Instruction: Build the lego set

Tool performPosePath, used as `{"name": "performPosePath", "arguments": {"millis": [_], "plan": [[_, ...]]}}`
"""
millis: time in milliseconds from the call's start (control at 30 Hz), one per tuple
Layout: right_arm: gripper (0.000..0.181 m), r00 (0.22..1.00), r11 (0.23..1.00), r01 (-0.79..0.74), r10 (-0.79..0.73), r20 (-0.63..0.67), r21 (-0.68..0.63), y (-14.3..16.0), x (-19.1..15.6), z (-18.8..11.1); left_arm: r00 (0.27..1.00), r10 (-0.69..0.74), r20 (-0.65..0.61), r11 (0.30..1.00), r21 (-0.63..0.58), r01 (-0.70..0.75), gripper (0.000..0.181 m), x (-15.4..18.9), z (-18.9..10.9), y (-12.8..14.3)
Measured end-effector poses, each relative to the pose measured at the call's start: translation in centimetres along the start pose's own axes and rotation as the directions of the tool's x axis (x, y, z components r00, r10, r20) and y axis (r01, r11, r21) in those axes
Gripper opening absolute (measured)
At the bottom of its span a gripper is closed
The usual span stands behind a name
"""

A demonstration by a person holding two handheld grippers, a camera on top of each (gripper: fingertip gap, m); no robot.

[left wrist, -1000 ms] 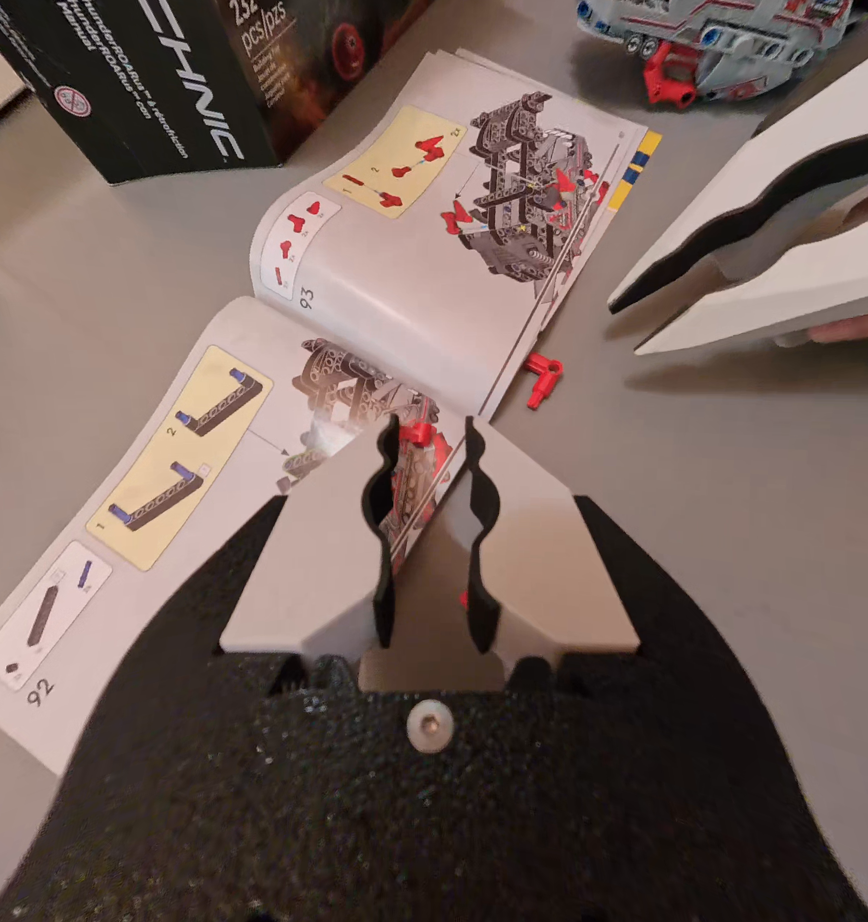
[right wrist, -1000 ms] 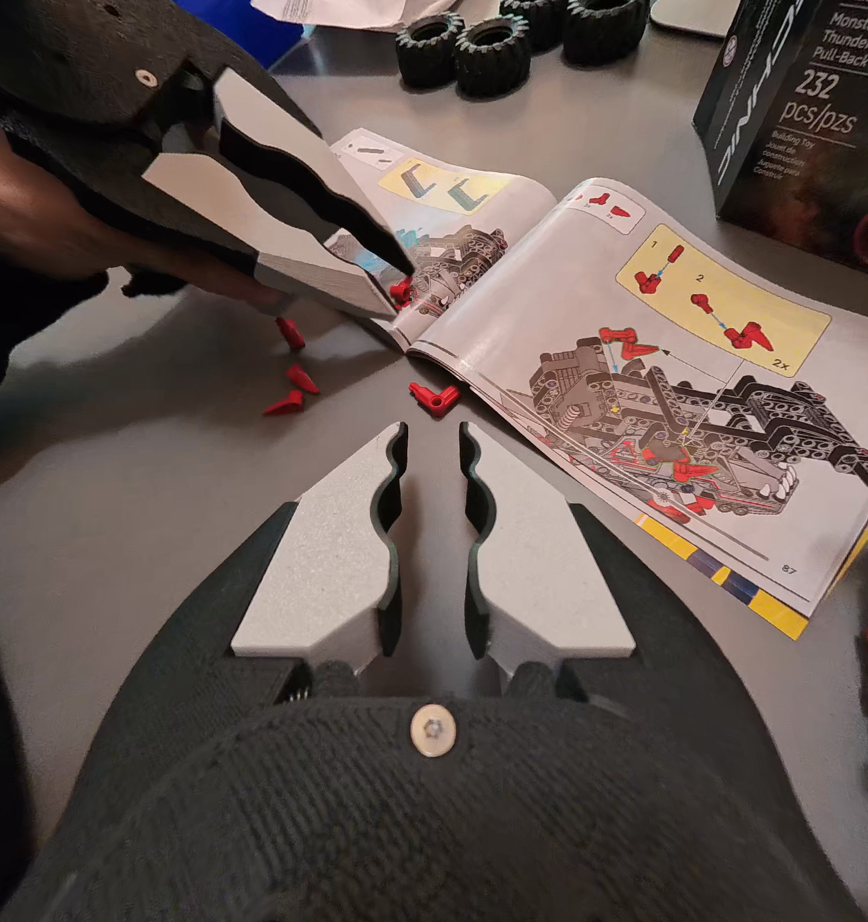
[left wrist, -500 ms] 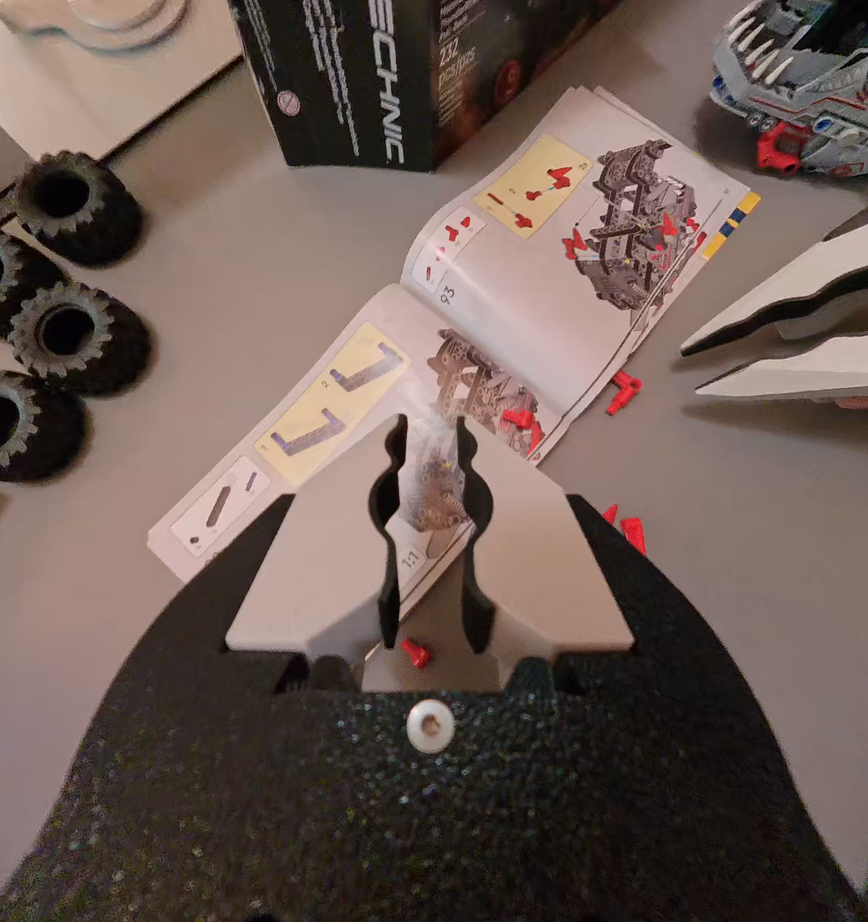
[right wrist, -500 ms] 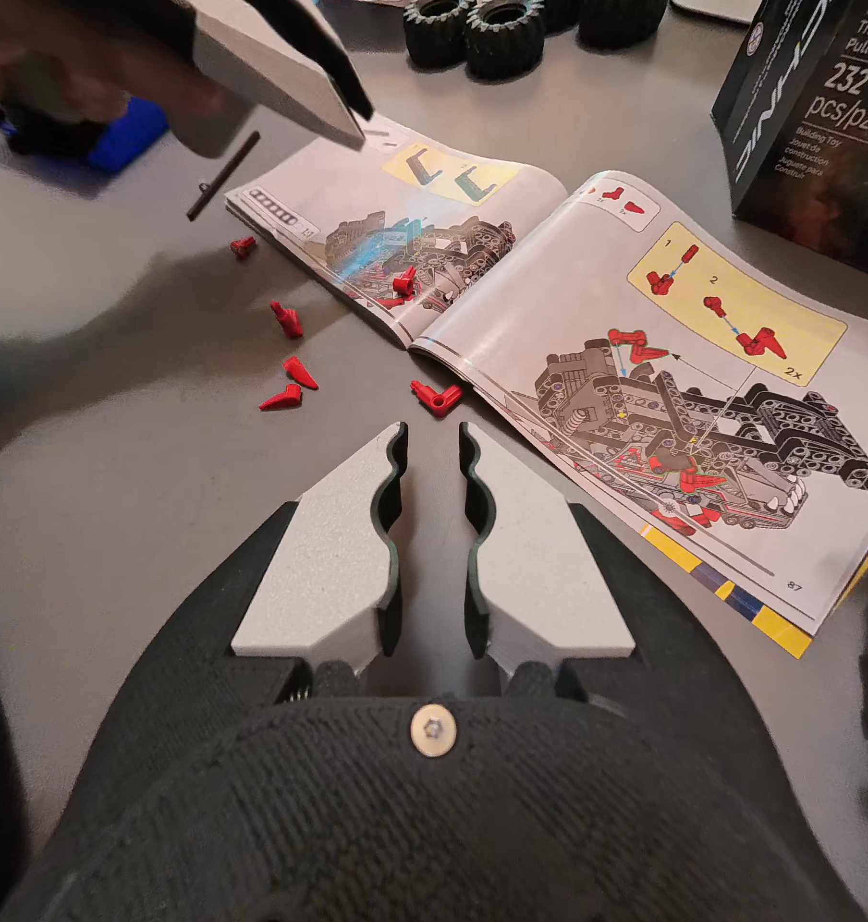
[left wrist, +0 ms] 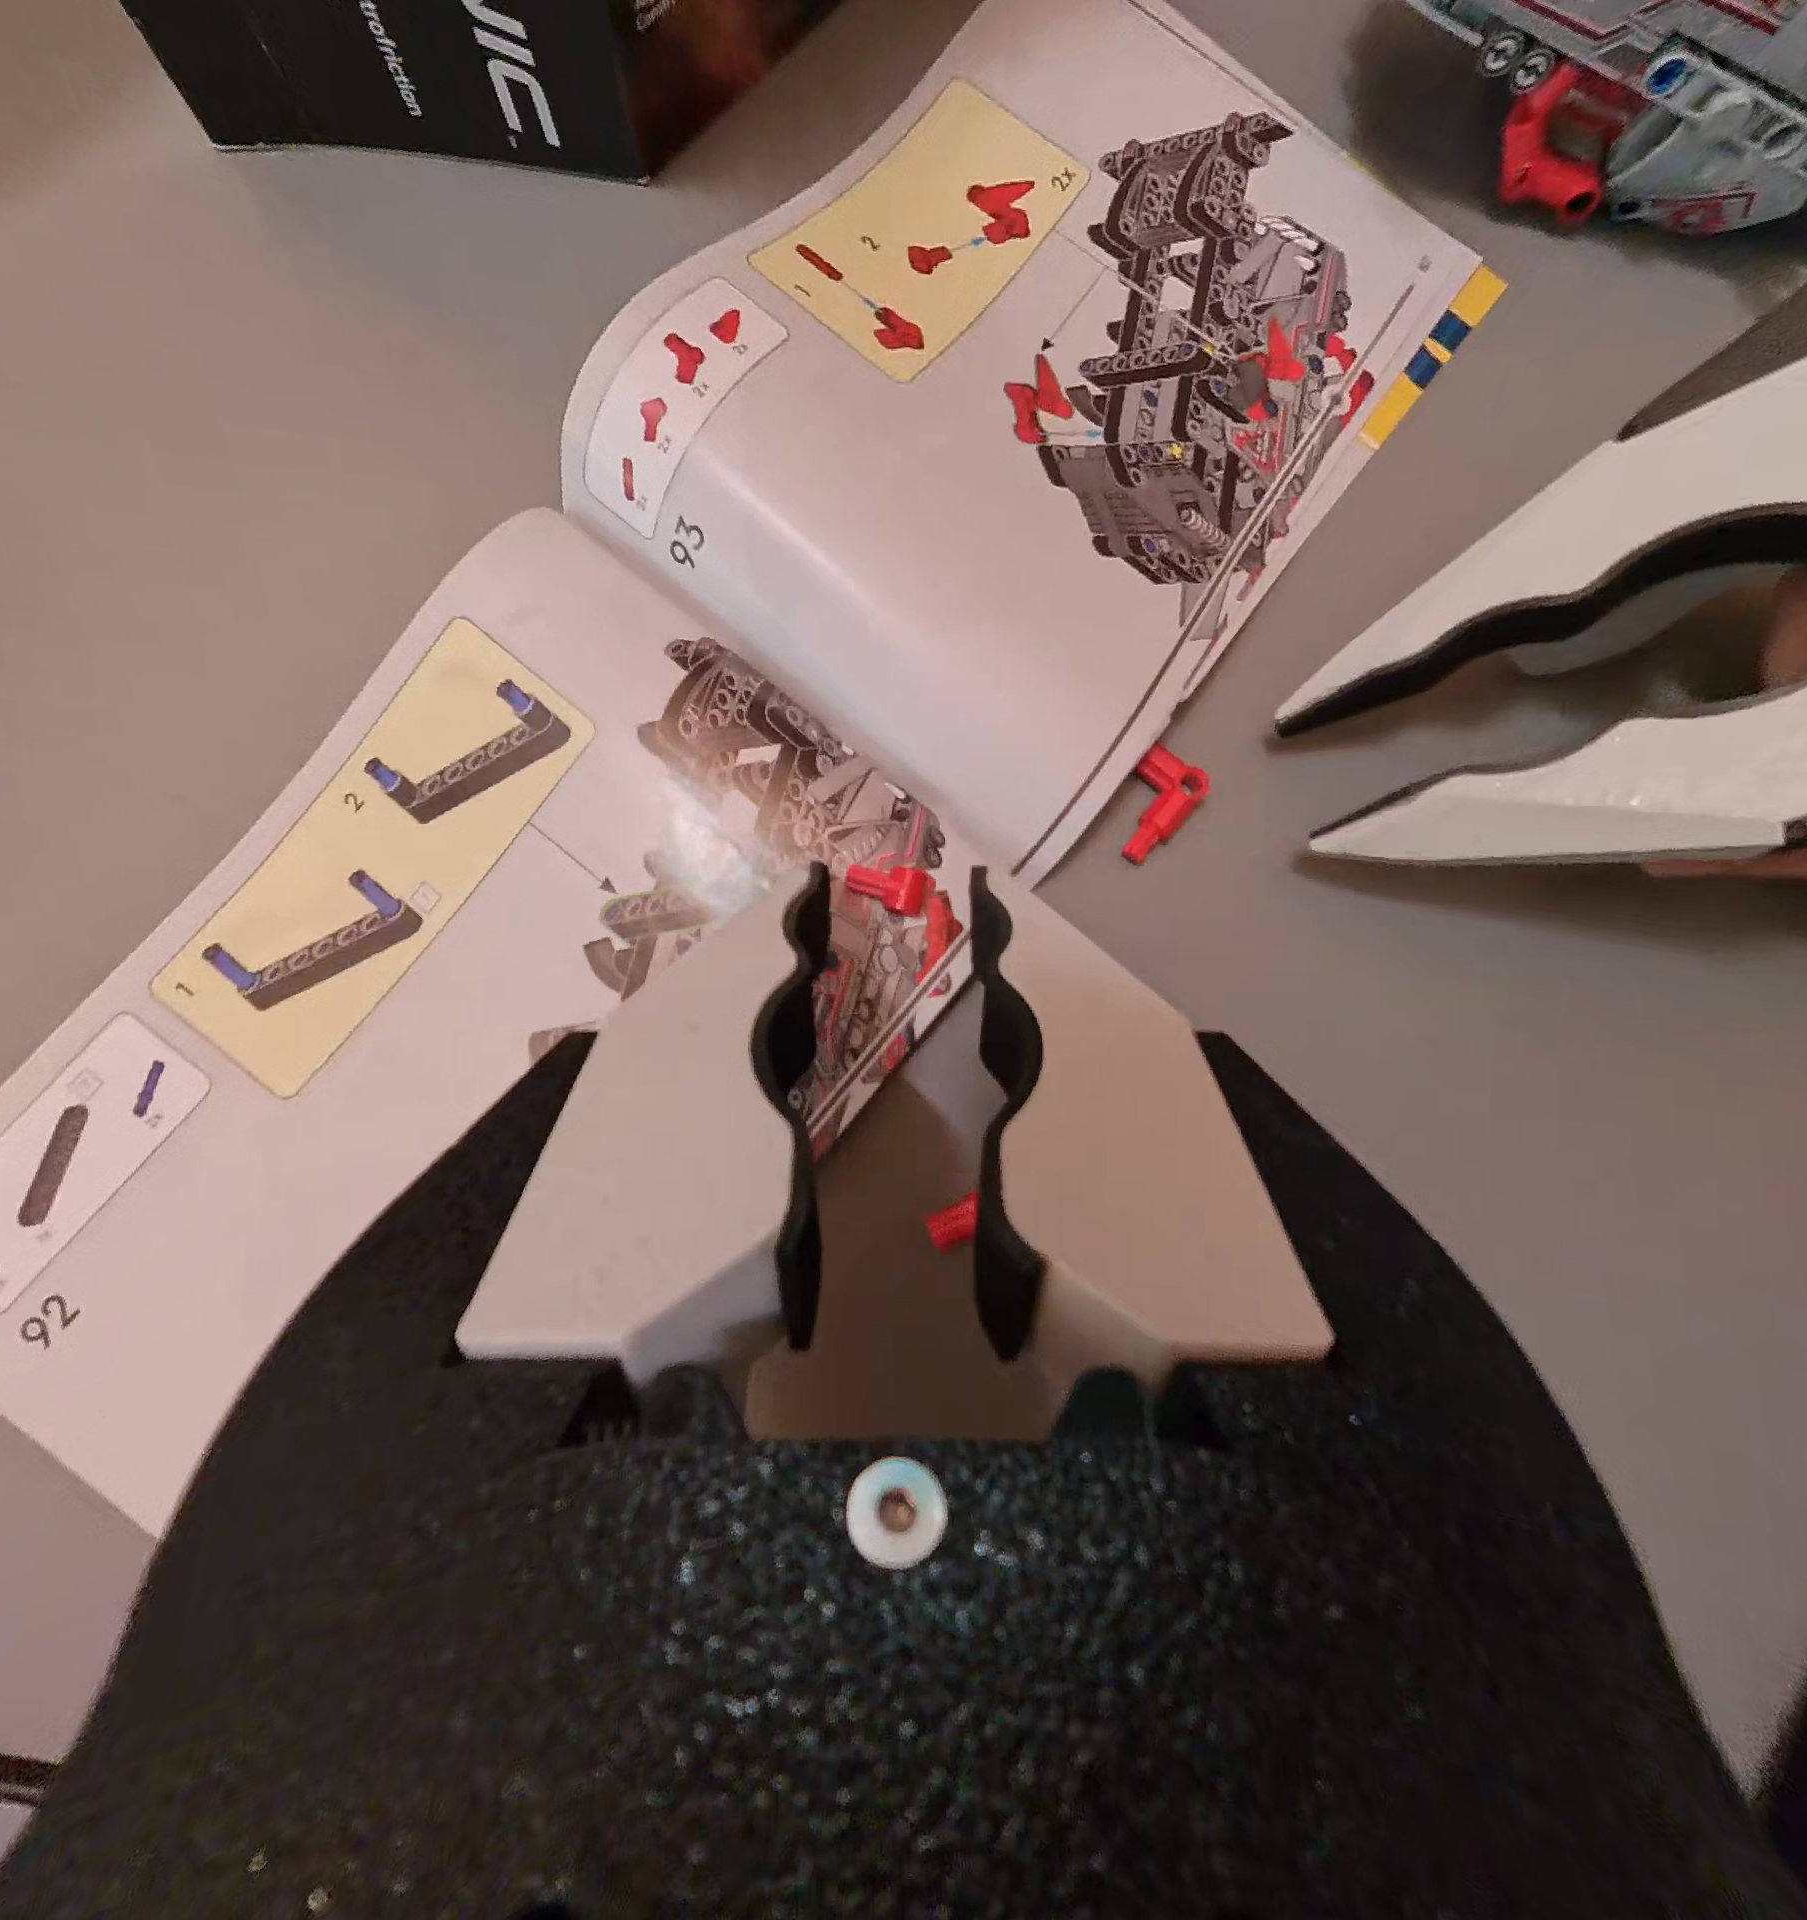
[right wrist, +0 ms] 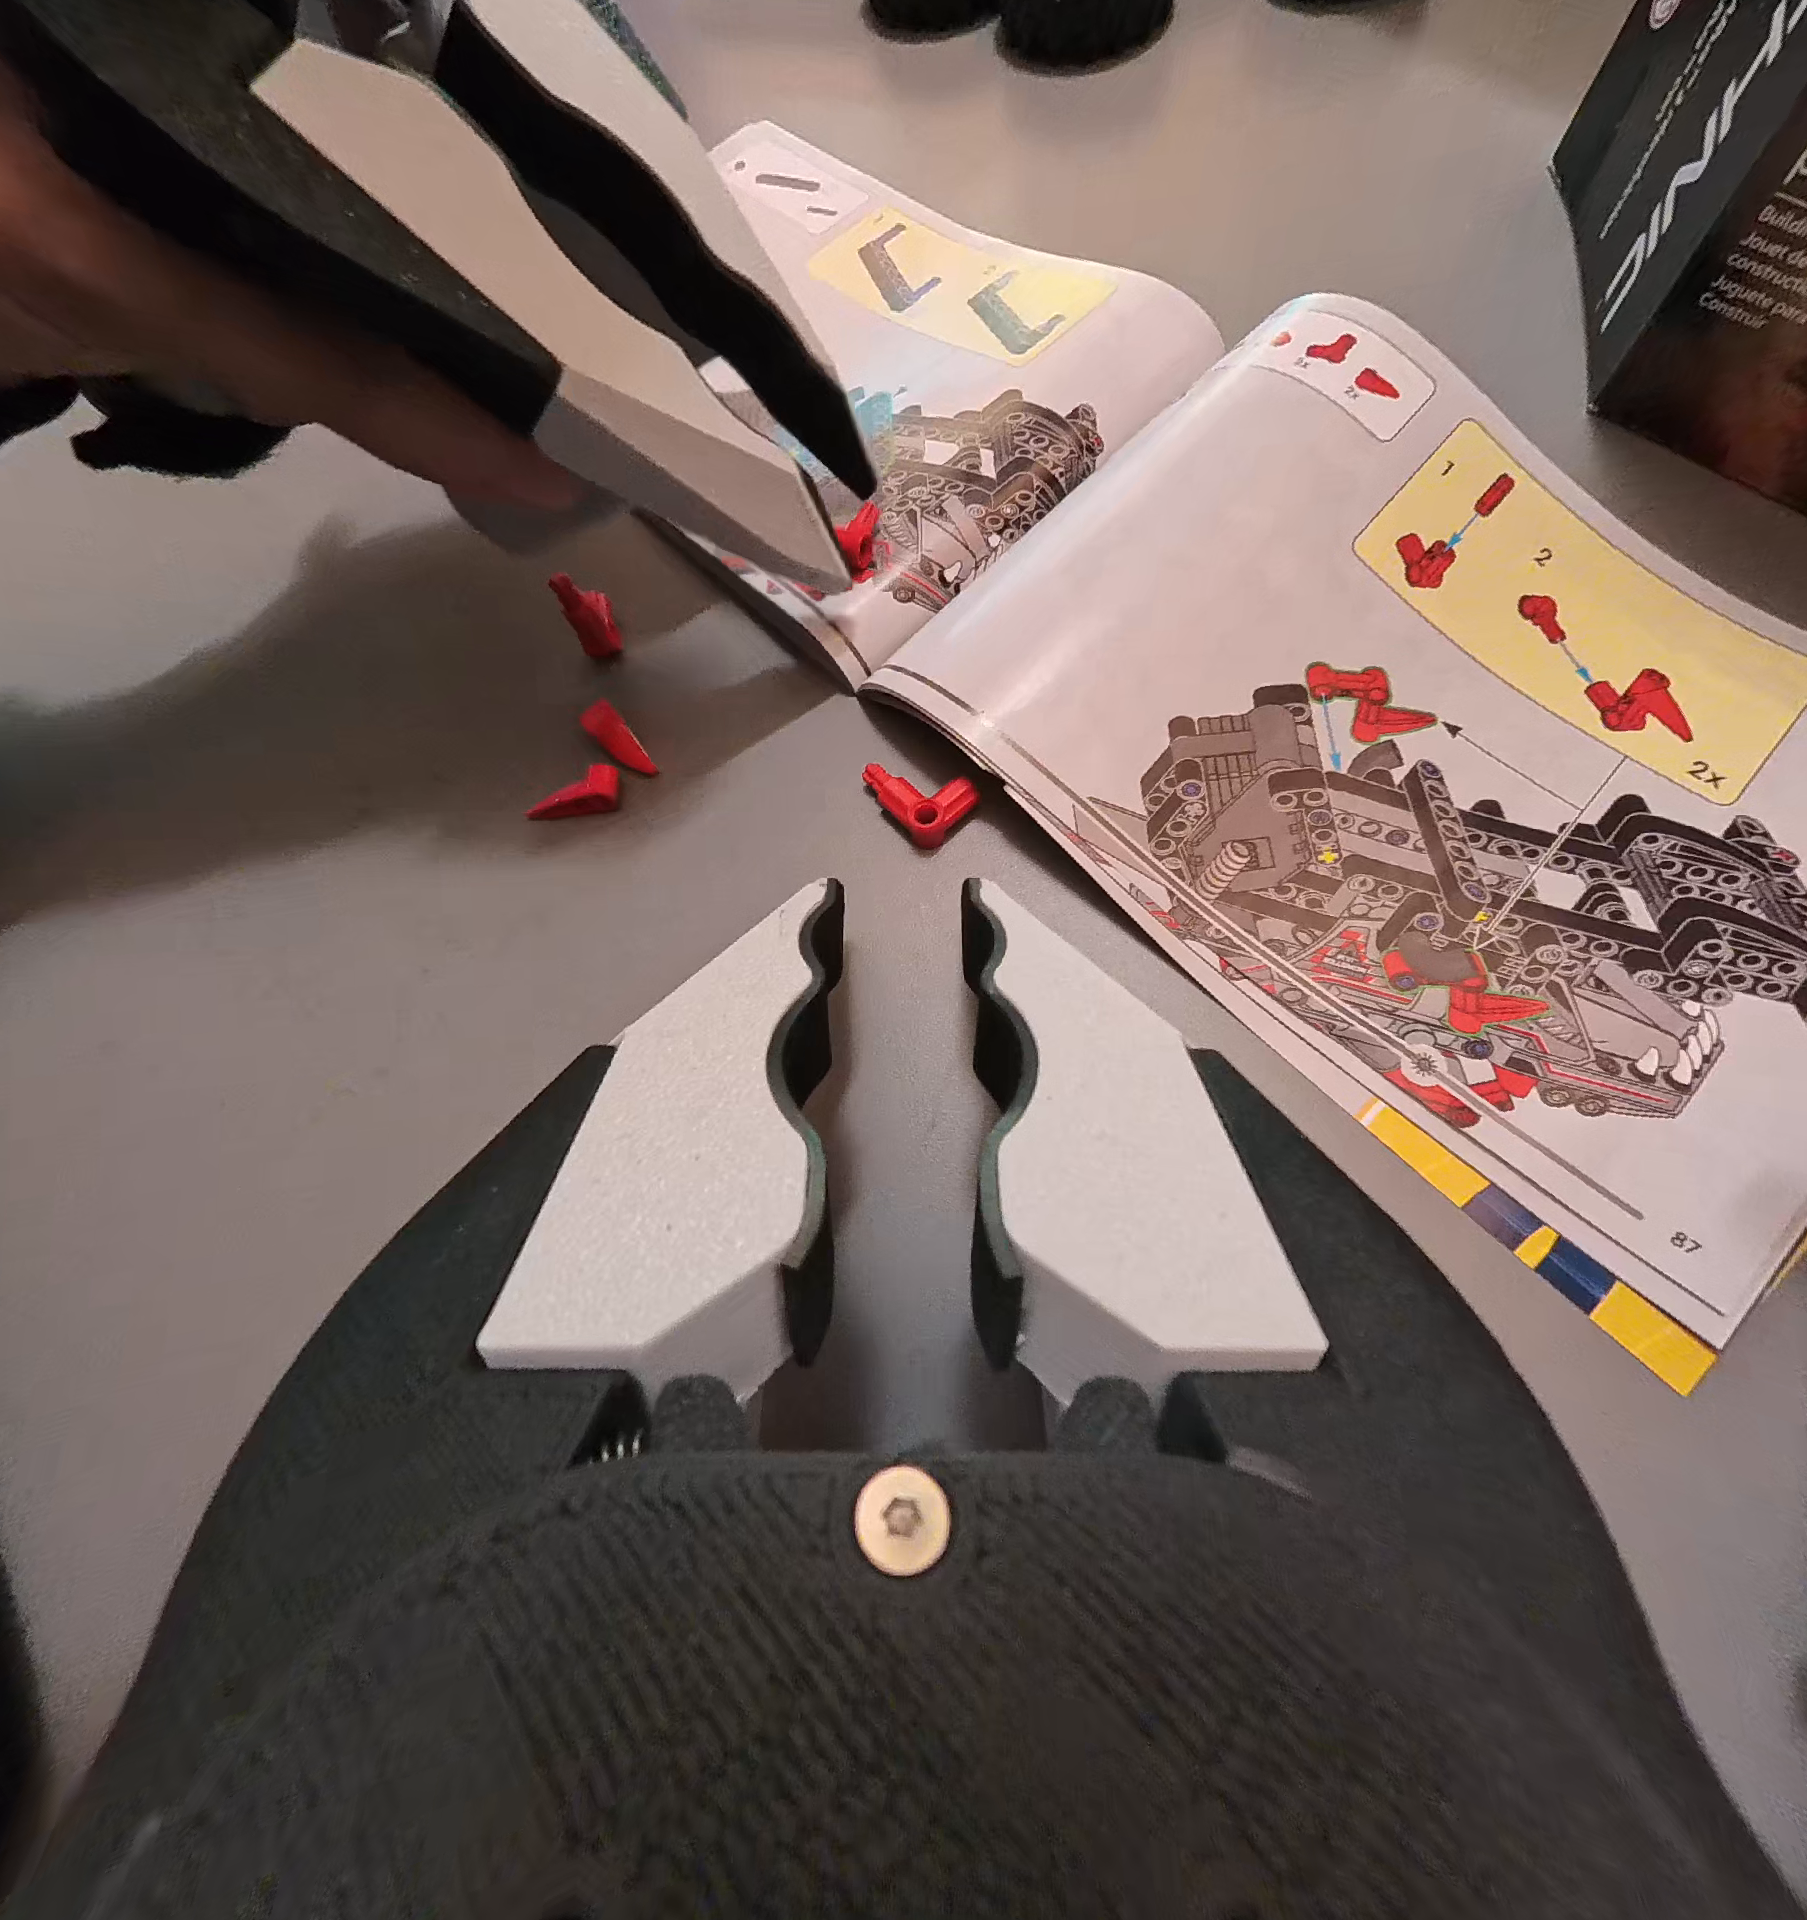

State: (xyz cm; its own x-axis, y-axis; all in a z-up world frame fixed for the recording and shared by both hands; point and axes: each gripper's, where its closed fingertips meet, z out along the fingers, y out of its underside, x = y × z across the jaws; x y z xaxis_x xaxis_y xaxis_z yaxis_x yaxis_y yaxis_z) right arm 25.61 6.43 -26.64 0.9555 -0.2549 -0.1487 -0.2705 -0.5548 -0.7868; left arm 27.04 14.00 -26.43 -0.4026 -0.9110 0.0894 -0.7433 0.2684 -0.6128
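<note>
The open instruction booklet (left wrist: 878, 582) lies on the grey table (left wrist: 1501, 1143). A small red pin piece (left wrist: 886, 889) rests on its left page. My left gripper (left wrist: 897, 883) is open, its tips on either side of that piece; the right wrist view shows the left gripper (right wrist: 855, 532) tilted down onto the red piece (right wrist: 859, 538). A red angle connector (right wrist: 920, 805) lies on the table just beyond my right gripper (right wrist: 899, 894), which is open and empty. The connector (left wrist: 1169, 800) and the right gripper (left wrist: 1294, 784) also show in the left wrist view.
Three small red pieces (right wrist: 618, 738) lie left of the booklet (right wrist: 1294, 727), and one more (left wrist: 953, 1218) lies under my left fingers. The black set box (right wrist: 1730, 208) stands at the back. The part-built grey and red model (left wrist: 1657, 104) sits beyond the booklet. Black tyres (right wrist: 1013, 12) are far back. The grippers' ends are close to 8 centimetres from one another.
My left gripper, lifted high half a second ago, has come back down over the red piece on the booklet. My right gripper has stayed almost still, edging slightly nearer the connector.
</note>
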Motion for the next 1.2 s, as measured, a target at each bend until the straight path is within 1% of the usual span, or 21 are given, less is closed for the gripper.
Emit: {"name": "performPosePath", "arguments": {"millis": [67,133,200,300,367,433,500,567,633,667,733,833,867,900,967,1033,1100,1200], "plan": [[0.021,1.0,1.0,0.002,-0.002,0.0,-0.005,0.1,0.0,0.0,1.0,0.008,0.023,1.0,-0.015,-0.008,0.024,-0.3,0.3,0.1],[0.021,1.0,1.0,0.004,-0.004,0.002,-0.008,0.1,-0.1,0.1,0.999,0.025,0.047,0.999,-0.035,-0.023,0.019,-0.6,0.5,0.4],[0.021,1.0,1.0,0.002,-0.002,0.004,-0.009,0.1,-0.1,0.1,0.998,0.043,0.05,0.998,-0.043,-0.04,0.013,-0.6,0.6,0.6],[0.021,1.0,1.0,-0.003,0.003,0.007,-0.007,0.1,-0.1,0.1,0.996,0.081,0.033,0.996,-0.038,-0.08,0.013,-0.2,0.1,0.7],[0.021,1.0,1.0,-0.004,0.004,0.014,-0.006,0.1,-0.1,0.1,0.992,0.126,0.018,0.992,-0.014,-0.126,0.013,0.0,-0.5,0.5],[0.022,1.0,1.0,-0.008,0.008,0.027,0.004,0.0,-0.2,0.0,0.973,0.232,-0.012,0.972,0.045,-0.231,0.014,0.6,-1.3,0.0],[0.024,0.998,0.999,-0.027,0.025,0.057,0.04,-0.5,-0.4,-0.4,0.919,0.395,0.005,0.909,0.143,-0.392,0.014,1.5,-2.6,-0.8],[0.02,0.988,0.987,-0.11,0.096,0.12,0.121,-1.7,-0.7,-1.1,0.822,0.565,0.067,0.795,0.223,-0.564,0.014,2.6,-3.9,-1.1],[0.035,0.948,0.956,-0.23,0.177,0.264,0.183,-3.3,-1.8,-2.1,0.709,0.688,0.153,0.662,0.266,-0.701,0.014,3.7,-5.1,-1.0],[0.042,0.924,0.943,-0.274,0.203,0.323,0.191,-3.9,-2.3,-2.4,0.651,0.734,0.193,0.597,0.274,-0.754,0.014,4.3,-5.6,-0.8],[0.05,0.896,0.93,-0.305,0.209,0.391,0.202,-4.9,-3.2,-2.7,0.549,0.796,0.255,0.493,0.255,-0.832,0.013,5.2,-6.1,-0.3],[0.05,0.865,0.937,-0.293,0.174,0.47,0.191,-5.9,-5.3,-2.4,0.408,0.857,0.316,0.359,0.203,-0.911,0.013,6.2,-6.5,0.3],[0.048,0.853,0.937,-0.294,0.169,0.494,0.188,-6.2,-5.9,-2.3,0.375,0.865,0.333,0.327,0.193,-0.925,0.013,6.5,-6.6,0.3],[0.043,0.84,0.937,-0.299,0.167,0.515,0.183,-6.4,-6.4,-2.1,0.354,0.871,0.34,0.307,0.185,-0.934,0.013,6.8,-6.6,0.4],[0.036,0.826,0.94,-0.299,0.168,0.537,0.166,-6.6,-6.9,-1.8,0.338,0.874,0.35,0.289,0.185,-0.939,0.013,7.0,-6.8,0.4],[0.028,0.818,0.95,-0.276,0.152,0.555,0.148,-6.4,-7.5,-1.6,0.34,0.869,0.361,0.284,0.199,-0.938,0.013,7.1,-7.0,0.3],[0.024,0.815,0.958,-0.255,0.138,0.563,0.134,-6.1,-7.9,-1.4,0.345,0.862,0.372,0.281,0.218,-0.935,0.013,7.4,-7.2,0.3],[0.008,0.813,0.96,-0.242,0.121,0.569,0.141,-6.2,-8.4,-1.3,0.351,0.857,0.378,0.282,0.228,-0.932,0.013,7.5,-7.2,0.3]]}}
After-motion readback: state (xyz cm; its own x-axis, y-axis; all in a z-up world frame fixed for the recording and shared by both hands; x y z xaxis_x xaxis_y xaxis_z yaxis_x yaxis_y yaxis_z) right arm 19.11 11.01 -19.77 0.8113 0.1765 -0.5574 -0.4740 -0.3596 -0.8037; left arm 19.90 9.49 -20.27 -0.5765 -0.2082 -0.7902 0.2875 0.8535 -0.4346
